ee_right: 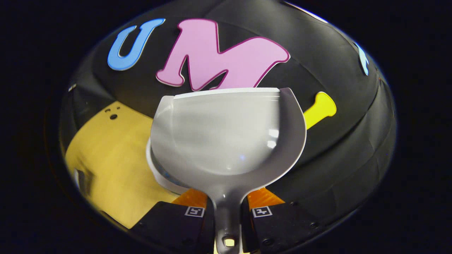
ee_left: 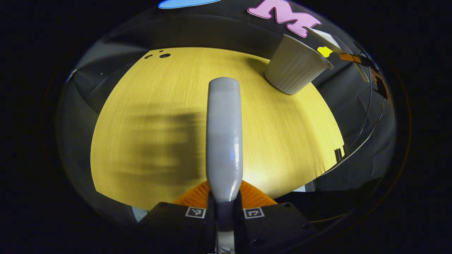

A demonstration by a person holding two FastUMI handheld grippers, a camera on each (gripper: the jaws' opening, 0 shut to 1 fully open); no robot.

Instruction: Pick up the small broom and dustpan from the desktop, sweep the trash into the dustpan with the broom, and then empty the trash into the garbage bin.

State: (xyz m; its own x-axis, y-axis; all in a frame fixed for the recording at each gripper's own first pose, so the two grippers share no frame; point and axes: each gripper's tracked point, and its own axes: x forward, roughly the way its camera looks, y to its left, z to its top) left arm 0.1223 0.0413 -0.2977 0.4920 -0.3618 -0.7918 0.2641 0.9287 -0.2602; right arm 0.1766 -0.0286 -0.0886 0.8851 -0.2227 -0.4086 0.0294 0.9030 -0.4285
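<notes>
The pale grey broom handle (ee_left: 224,141) looks like smooth, glossy plastic, catching a bright highlight along its lower half. Beneath it the yellow desktop (ee_left: 148,106) shows a fine, straight wood grain with a matt finish. Beyond the handle, to its right, the white ribbed garbage bin (ee_left: 295,67) appears to be plastic with a dull sheen and fine vertical ridges on its wall. The grey scoop-shaped dustpan (ee_right: 226,137) is smooth, shiny plastic, with small window-like reflections in its bowl and a lighter strip along its front lip. Behind the dustpan, the black cloth wall (ee_right: 335,63) is matt and softly creased.
</notes>
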